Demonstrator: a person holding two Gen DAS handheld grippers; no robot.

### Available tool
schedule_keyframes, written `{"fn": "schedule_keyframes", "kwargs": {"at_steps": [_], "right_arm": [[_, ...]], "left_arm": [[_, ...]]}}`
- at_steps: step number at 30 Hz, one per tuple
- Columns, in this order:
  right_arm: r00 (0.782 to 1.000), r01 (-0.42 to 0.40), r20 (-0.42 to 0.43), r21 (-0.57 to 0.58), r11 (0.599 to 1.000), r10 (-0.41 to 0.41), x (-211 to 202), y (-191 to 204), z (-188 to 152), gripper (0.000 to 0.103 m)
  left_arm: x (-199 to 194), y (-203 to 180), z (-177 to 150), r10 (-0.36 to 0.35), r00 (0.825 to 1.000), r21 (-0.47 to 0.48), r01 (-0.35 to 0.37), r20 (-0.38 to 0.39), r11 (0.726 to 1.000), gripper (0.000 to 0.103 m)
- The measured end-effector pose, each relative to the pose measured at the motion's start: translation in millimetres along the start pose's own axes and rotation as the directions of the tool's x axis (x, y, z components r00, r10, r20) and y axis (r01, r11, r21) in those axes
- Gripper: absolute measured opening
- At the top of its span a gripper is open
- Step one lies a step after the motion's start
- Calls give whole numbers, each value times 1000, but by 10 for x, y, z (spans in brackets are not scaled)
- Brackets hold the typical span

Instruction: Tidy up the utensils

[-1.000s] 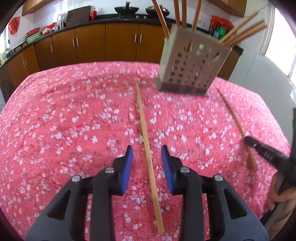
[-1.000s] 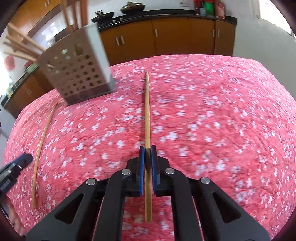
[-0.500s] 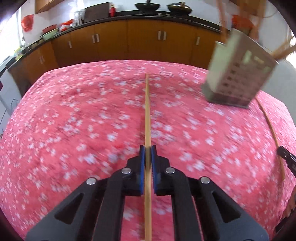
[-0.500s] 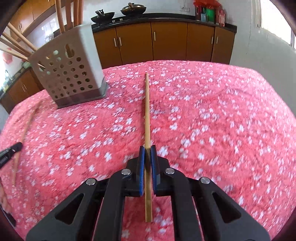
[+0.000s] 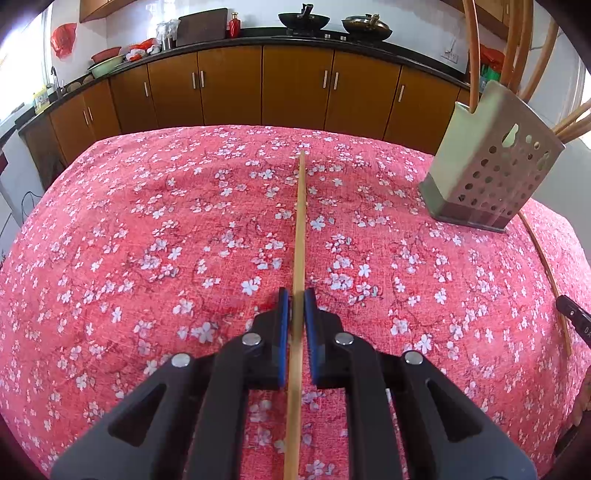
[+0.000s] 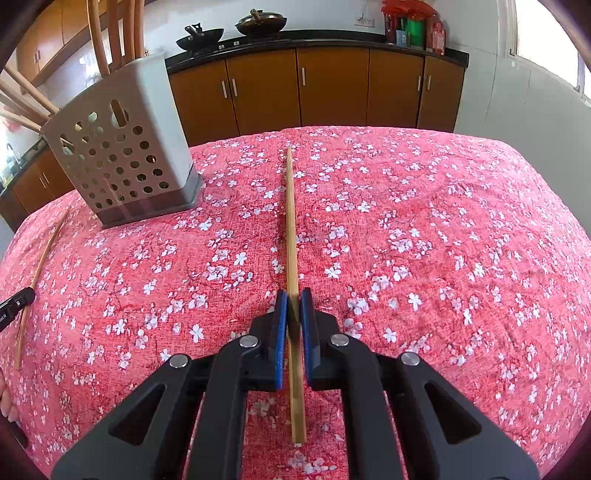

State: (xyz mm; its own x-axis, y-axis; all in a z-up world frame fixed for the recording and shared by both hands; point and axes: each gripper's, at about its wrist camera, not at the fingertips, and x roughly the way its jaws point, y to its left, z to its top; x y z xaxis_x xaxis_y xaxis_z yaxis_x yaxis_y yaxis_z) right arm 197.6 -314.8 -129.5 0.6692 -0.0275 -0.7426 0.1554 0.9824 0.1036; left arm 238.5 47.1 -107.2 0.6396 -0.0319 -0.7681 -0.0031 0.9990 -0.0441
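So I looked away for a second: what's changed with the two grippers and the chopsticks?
The left gripper closed on its chopstick, which had lain between open jaws. The right gripper stays clamped on the other chopstick; the perforated holder still stands on the tablecloth.

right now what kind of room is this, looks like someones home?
Most likely a home kitchen: brown cabinets under a dark counter, two woks on a stove, and a table in a pink floral cloth carrying a perforated utensil holder of chopsticks.
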Motion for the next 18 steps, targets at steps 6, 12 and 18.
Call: {"fn": "schedule_keyframes", "kwargs": {"at_steps": [6,12,18], "right_arm": [[1000,-1,0,2,1000,1,4,-7,1,8],[1000,-2,1,1,1000,2,3,-1,4,8],[1000,-4,1,1,1000,4,4,-1,7,8]], "left_arm": [[3,19,-20,-2,1000,-1,2,1,1000,13],[-1,20,-26,-5,1000,-5,5,1,1000,13],[-12,-1,-29,-7,1000,-9,7,2,1000,13]]}}
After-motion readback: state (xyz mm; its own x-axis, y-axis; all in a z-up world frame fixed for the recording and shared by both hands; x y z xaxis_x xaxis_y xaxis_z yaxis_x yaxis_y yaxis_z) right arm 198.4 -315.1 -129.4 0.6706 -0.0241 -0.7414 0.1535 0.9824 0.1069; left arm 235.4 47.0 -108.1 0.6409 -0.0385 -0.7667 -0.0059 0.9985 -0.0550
